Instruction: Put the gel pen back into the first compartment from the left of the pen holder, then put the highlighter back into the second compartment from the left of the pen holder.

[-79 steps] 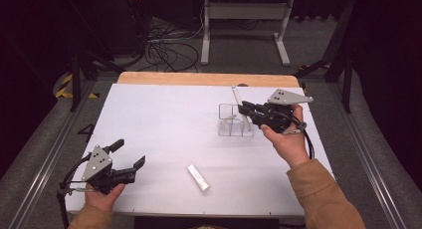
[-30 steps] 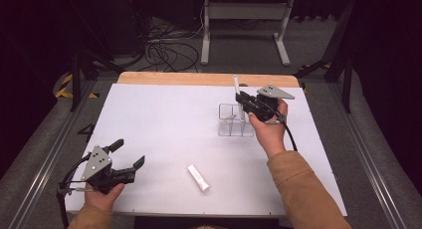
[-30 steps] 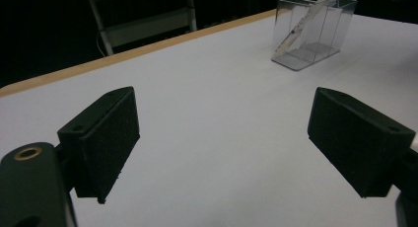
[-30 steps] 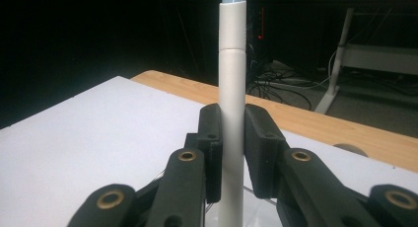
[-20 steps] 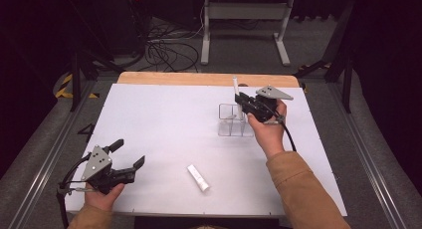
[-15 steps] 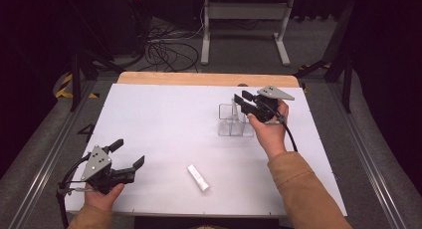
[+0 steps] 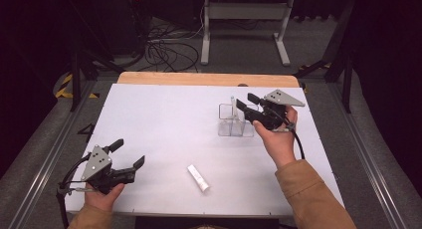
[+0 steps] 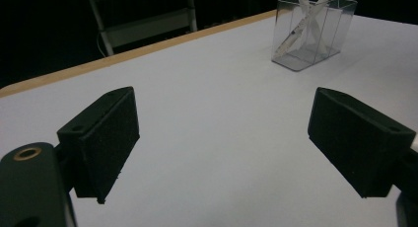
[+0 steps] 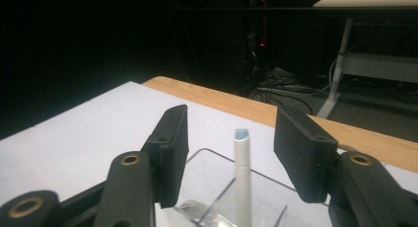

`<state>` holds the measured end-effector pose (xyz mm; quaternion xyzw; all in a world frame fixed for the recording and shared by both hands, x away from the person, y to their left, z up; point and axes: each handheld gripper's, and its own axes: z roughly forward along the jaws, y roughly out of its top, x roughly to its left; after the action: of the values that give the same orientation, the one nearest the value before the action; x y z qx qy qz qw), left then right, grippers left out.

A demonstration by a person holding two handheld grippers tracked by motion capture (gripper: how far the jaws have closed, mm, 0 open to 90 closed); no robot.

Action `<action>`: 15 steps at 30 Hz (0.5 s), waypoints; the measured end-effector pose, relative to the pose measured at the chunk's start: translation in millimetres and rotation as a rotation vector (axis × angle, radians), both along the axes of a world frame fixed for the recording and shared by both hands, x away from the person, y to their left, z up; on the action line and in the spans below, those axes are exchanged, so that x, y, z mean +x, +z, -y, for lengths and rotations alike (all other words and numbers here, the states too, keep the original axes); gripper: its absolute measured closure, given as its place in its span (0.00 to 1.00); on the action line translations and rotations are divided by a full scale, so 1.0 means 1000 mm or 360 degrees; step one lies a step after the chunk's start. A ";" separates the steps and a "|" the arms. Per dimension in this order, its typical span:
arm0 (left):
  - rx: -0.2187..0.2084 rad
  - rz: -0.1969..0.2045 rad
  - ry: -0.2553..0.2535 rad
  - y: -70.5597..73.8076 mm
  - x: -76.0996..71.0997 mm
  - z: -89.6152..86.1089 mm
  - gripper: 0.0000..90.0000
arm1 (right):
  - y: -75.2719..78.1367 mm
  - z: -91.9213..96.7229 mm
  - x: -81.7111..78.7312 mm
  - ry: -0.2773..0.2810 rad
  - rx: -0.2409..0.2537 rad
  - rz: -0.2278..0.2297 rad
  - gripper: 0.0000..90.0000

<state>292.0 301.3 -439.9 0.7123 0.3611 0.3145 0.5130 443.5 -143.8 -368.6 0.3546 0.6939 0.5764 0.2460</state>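
A clear plastic container [image 7: 235, 124] stands on the white table [image 7: 164, 119] right of the middle. A white tube [image 7: 232, 105] leans upright inside it. My right gripper [image 7: 245, 100] hovers just right of the container's top, and its jaws have just been opening. In the right gripper view the tube [image 9: 241, 172] rises between the parted pads of that gripper [image 9: 229, 138] without touching either, above the container [image 9: 207, 163]. Another white tube [image 7: 198, 177] lies flat near the front edge. My left gripper [image 7: 130, 151] rests open and empty at the front left; its view [image 8: 222, 133] looks toward the container [image 8: 315, 44].
A wooden strip [image 7: 209, 79] borders the table's far edge. Beyond it are a dark floor with cables [image 7: 164, 52] and a grey metal stand [image 7: 244, 20]. Metal rails run along both sides of the table.
The right gripper's jaws have opened and let go of the white tube, which now stands in the container. The right hand has drawn back slightly to the right. The left gripper has not moved.
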 end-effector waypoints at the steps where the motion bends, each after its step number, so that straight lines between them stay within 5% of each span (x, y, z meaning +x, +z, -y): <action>1: 0.0000 0.0000 0.0000 0.000 0.000 0.000 0.15 | 0.001 0.000 -0.003 0.0010 -0.0009 -0.0001 0.53; 15: -0.0006 -0.0004 0.0002 0.000 0.000 0.000 0.15 | -0.002 -0.013 -0.040 0.0175 -0.0052 -0.0059 0.52</action>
<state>291.8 301.8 -440.2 0.7117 0.3628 0.3131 0.5137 404.0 -131.0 -370.4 0.3224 0.7260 0.5711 0.2068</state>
